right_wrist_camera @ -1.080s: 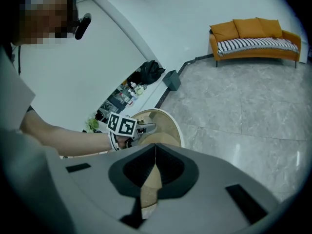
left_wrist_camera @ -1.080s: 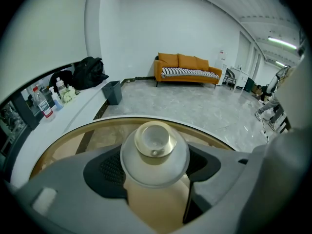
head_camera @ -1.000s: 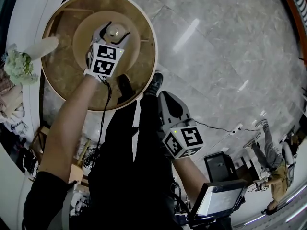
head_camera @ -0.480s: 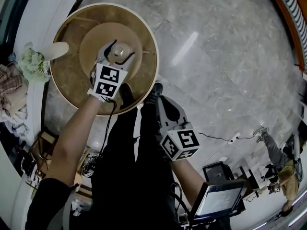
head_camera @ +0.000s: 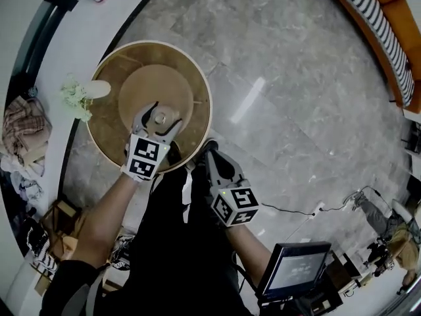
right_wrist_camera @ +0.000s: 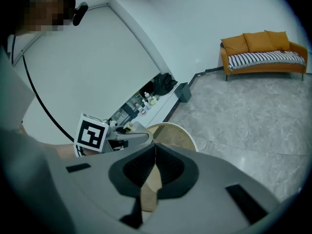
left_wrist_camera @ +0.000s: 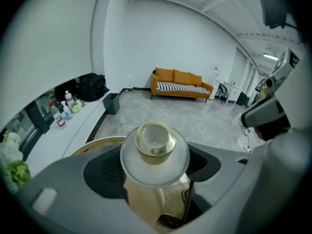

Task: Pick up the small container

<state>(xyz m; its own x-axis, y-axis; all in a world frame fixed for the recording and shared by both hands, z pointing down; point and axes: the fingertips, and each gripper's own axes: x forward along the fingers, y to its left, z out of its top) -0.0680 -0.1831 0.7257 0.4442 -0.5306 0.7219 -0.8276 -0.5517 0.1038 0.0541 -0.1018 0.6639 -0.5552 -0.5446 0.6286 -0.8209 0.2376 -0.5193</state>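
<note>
Gripping the small container (left_wrist_camera: pixel 156 168), the left gripper (head_camera: pixel 161 116) is pinching it by the body, one jaw on each side, just under its wide frosted collar (left_wrist_camera: pixel 130 161) and gold cap (left_wrist_camera: pixel 155 139). The container is sitting over the near edge of the raised inner disc (head_camera: pixel 154 84) of the round counter (head_camera: pixel 105 114), on the person's side. Whether its base is touching the wood or is already clear of it is not showing in any view. The right gripper (right_wrist_camera: pixel 155 155) is hanging off the round counter's near rim, beside the person's legs (head_camera: pixel 174 222), its jaws pressed together on nothing.

Judging the step in hand to be the lift itself, doing it well is calling for a slow, straight rise away from the round counter. The container should be staying upright so that the wide top is not levering it out of the jaws. Firm, even pressure is mattering more than speed, and the right gripper is best waiting idle.

No brand, label or writing is showing on the container. The marker cube (head_camera: pixel 146 158) on the left gripper and its twin (head_camera: pixel 235 205) on the right are carrying only black-and-white squares. The bottles (left_wrist_camera: pixel 58 117) on the white ledge (left_wrist_camera: pixel 78 130) beyond the round counter are appearing too small to read.
</note>
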